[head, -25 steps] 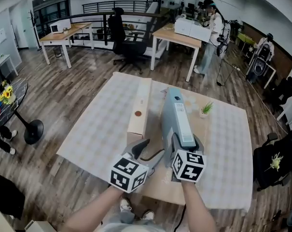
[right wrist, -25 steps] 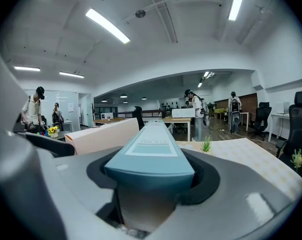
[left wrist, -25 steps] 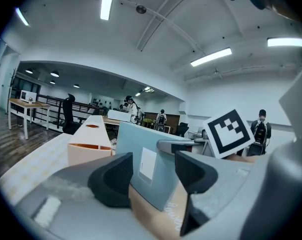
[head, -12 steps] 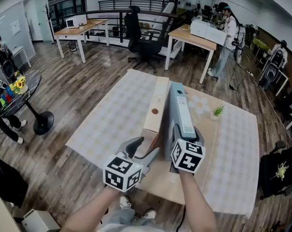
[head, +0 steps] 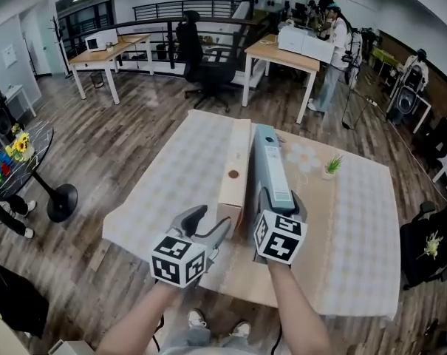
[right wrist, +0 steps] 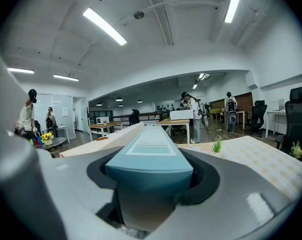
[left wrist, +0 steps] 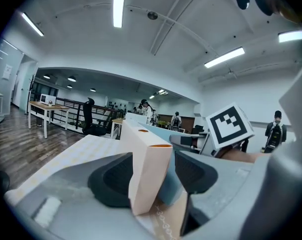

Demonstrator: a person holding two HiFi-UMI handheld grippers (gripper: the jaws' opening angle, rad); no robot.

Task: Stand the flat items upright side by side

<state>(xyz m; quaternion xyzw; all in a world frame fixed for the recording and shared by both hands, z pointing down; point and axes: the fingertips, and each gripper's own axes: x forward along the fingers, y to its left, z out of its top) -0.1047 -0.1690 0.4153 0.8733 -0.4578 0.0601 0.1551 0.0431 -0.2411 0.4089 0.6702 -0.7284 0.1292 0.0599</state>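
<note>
On an office table (head: pixel 356 257), beige box (head: pixel 236 170) and blue box (head: pixel 270 165) stand side by side, centre frame; right gripper (head: pixel 282 200) clamps the blue, left gripper (head: pixel 213 220) gapes around the beige. Only release seemingly remains.

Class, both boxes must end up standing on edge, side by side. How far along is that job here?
Done: the cream box and the blue box both stand on edge, side by side. In hand: the right tool clamps the blue box's near end; the left tool sits open around the cream box's end. Left: probably squaring them up and letting go.
</note>
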